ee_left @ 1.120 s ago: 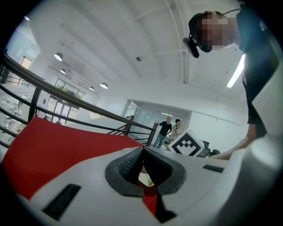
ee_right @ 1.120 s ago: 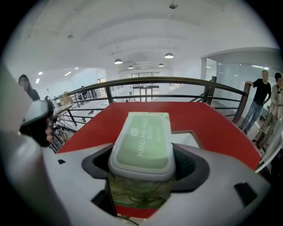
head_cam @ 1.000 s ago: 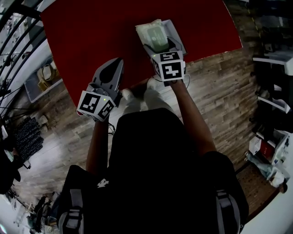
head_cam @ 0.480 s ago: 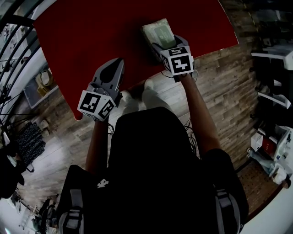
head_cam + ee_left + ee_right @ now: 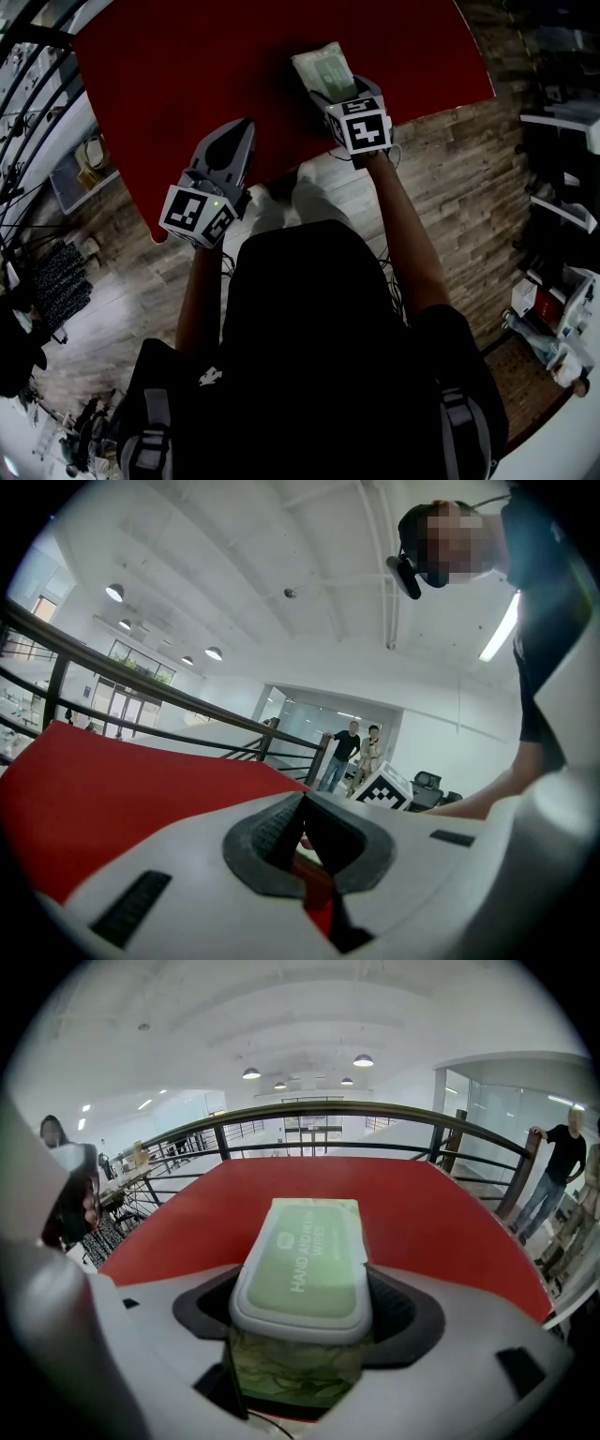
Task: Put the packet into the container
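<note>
The green wipes packet [image 5: 300, 1283], with its rigid flip lid facing up, is sitting between the jaws of the right gripper [image 5: 305, 1316]. The jaws are standing wide and pinching the soft printed wrapper on both sides below the lid. In the head view the packet is hanging over the near part of the red table [image 5: 187, 66], close to its edge. I cannot tell whether its far end is touching the surface. No container is showing clearly in any view, so the drop point is not confirmed from here.

The left gripper [image 5: 302, 832] is idling beside the table's near edge, well apart from the packet. Its jaws are pressing together with nothing between them. Beyond the table a dark railing [image 5: 328, 1110] is running across, and two people [image 5: 356, 752] are standing far back in the room.

The main risk, in my judgement, is the grip itself. The pads are squeezing pliable film, not the stiff lid, so the packet could be sagging or sliding out during a quick swing. The packet is also nearly filling the wide jaws. If it arrives tilted, a corner could catch a container's rim and leave it perched rather than inside. A release this near the table edge could send it onto the wooden floor [image 5: 450, 178].
</note>
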Demonstrator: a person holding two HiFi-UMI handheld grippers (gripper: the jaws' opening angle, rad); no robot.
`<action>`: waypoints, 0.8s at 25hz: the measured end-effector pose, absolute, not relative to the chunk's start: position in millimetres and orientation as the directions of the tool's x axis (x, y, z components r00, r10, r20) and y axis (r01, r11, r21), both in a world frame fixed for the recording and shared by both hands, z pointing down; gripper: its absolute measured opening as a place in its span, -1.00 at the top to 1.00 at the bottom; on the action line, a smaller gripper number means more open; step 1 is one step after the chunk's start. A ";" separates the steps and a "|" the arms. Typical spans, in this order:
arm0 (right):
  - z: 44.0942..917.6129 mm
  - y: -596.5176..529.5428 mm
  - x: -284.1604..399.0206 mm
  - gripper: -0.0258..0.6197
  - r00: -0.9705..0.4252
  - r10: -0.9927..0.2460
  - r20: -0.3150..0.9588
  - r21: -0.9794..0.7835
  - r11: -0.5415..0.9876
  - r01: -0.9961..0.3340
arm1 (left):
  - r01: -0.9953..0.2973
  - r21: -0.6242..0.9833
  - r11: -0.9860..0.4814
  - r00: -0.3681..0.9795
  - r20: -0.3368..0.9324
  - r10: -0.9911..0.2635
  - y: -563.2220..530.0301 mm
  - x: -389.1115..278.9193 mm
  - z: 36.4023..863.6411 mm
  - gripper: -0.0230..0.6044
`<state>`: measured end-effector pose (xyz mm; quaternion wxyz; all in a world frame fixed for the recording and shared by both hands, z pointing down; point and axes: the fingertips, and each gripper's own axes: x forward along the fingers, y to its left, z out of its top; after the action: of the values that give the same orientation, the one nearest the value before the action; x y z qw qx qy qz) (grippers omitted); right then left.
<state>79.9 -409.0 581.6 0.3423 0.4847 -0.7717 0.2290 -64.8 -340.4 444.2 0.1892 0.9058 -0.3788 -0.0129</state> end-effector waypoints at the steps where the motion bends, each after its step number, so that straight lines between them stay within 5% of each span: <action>1: 584.1 -409.6 78.9 -0.27 -0.299 -0.590 0.750 -0.027 0.423 -0.905 | -0.684 0.353 -0.639 0.711 0.123 -0.693 -341.2 -66.1 445.3 0.90; 20: 600.6 -412.2 76.1 -0.28 -0.295 -0.583 0.756 -0.002 0.449 -0.893 | -0.685 0.363 -0.632 0.709 0.134 -0.692 -340.8 -65.6 452.3 0.91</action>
<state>76.1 -412.2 600.6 0.3535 0.4768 -0.7744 0.2192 -65.6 -340.8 452.3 0.1970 0.9032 -0.3812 -0.0090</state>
